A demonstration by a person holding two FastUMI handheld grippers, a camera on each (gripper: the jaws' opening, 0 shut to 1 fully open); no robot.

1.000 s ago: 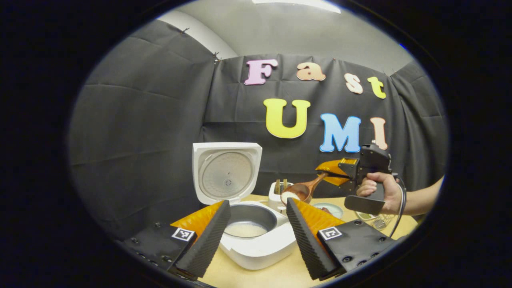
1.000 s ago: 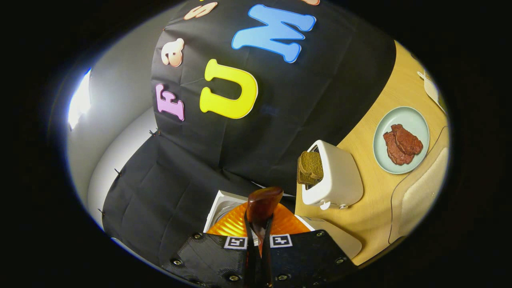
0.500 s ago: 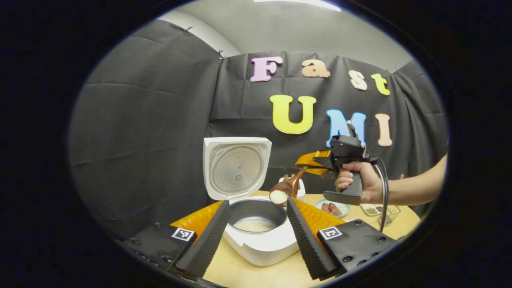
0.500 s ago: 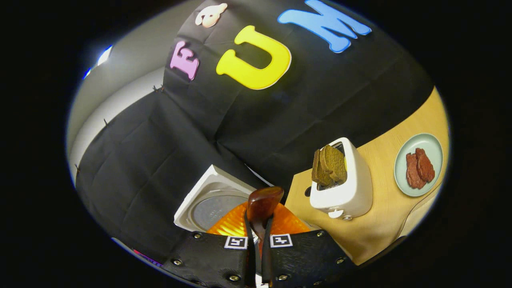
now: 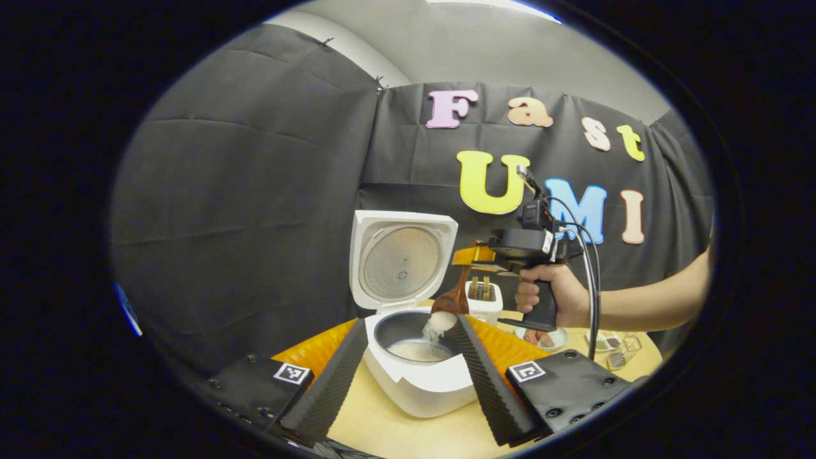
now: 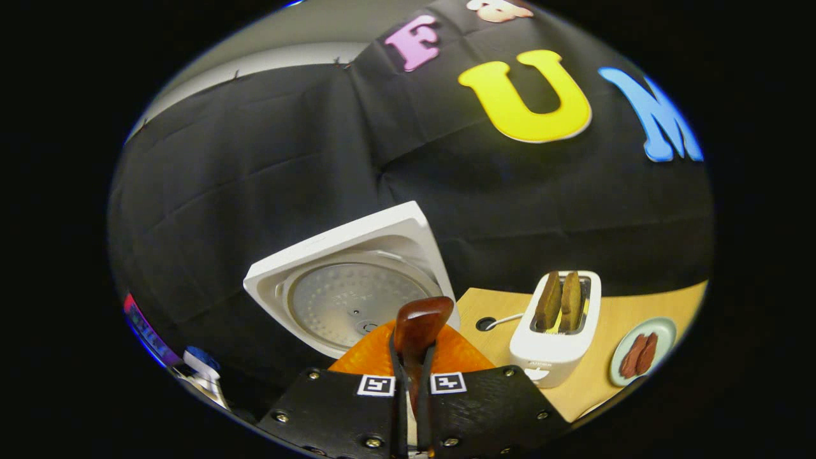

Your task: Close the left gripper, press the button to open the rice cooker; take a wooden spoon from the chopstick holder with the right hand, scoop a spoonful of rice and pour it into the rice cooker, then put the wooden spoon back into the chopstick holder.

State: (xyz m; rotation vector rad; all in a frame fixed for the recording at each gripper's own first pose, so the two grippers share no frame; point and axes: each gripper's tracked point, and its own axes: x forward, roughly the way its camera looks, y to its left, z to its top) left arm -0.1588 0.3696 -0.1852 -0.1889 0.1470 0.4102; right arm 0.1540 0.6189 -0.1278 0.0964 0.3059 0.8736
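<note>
The white rice cooker (image 5: pixel 421 386) stands open on the table, its lid (image 5: pixel 400 261) upright; the lid (image 6: pixel 347 280) also fills the middle of the right gripper view. My right gripper (image 5: pixel 475 256), held by a hand, is shut on the wooden spoon (image 5: pixel 451 299), which tips downward over the inner pot (image 5: pixel 408 328). White rice (image 5: pixel 435 326) streams from the spoon bowl into the pot. In the right gripper view the spoon (image 6: pixel 414 331) stands between the shut fingers of the right gripper (image 6: pixel 411 408). My left gripper (image 5: pixel 408 376) stands open in front of the cooker, one finger on each side of it.
A white toaster (image 6: pixel 561 331) with two brown slices stands right of the cooker, also seen as the toaster (image 5: pixel 483 299) behind the spoon. A pale plate (image 6: pixel 644 350) with red meat lies farther right. A wire basket (image 5: pixel 621 350) sits near the table's right edge.
The right gripper carried the spoon left and over the pot, then tipped it down; rice now falls out. The left gripper view has shifted so the cooker sits more to the right.
</note>
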